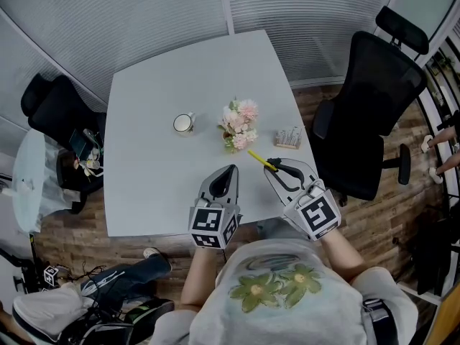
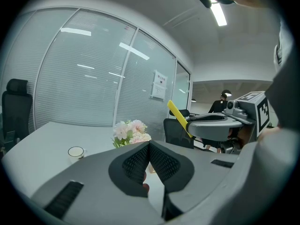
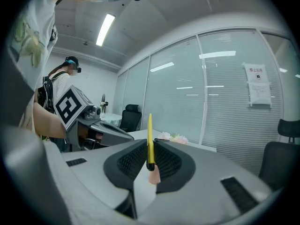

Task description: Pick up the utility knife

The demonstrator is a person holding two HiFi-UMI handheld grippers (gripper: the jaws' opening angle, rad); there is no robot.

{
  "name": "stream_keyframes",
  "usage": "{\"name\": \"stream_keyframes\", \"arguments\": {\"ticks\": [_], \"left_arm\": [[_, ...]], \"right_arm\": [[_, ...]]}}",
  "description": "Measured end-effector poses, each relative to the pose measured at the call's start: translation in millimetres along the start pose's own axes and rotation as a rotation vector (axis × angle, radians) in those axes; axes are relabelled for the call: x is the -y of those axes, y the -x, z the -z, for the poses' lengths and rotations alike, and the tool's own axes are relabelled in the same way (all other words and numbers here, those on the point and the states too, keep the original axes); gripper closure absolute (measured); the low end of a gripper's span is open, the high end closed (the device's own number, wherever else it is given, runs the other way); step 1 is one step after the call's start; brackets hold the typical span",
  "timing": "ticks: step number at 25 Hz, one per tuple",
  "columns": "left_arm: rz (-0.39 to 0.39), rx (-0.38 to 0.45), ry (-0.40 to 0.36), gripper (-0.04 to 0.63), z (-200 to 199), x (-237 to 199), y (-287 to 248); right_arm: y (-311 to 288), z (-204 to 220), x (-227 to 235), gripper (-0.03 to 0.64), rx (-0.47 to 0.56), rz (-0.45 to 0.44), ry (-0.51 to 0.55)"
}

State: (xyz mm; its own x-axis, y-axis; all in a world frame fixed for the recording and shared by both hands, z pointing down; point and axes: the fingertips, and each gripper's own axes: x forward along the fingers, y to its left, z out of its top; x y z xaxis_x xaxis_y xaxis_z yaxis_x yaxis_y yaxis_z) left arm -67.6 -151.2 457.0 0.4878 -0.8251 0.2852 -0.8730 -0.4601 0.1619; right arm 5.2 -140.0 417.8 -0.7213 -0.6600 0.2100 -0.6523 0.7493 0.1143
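The utility knife is pinched in the right gripper jaws, held above the surface near its front edge (flowers just beyond). Left gripper jaws are pressed together, empty; open surface is seen leftward.

A pale grey tabletop with rounded corners fills the middle of a small meeting room. Beyond its far edge run glass partition walls backed by closed horizontal blinds, split by a white upright frame. A black mesh office chair stands just right of the tabletop. A second black chair stands to its left, with a round white side table beside that. The floor around the tabletop is dark wood plank. Overhead a strip light glows, and a paper notice hangs on the glass.
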Motion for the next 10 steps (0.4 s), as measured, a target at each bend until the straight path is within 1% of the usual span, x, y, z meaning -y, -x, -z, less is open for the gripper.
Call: {"name": "stream_keyframes", "arguments": {"ticks": [10], "left_arm": [[0.004,-0.006,-0.005,0.584,1.1,0.1,-3.3]], "right_arm": [[0.2,-2.4,3.5,0.563,0.011,0.002,-0.008]]}}
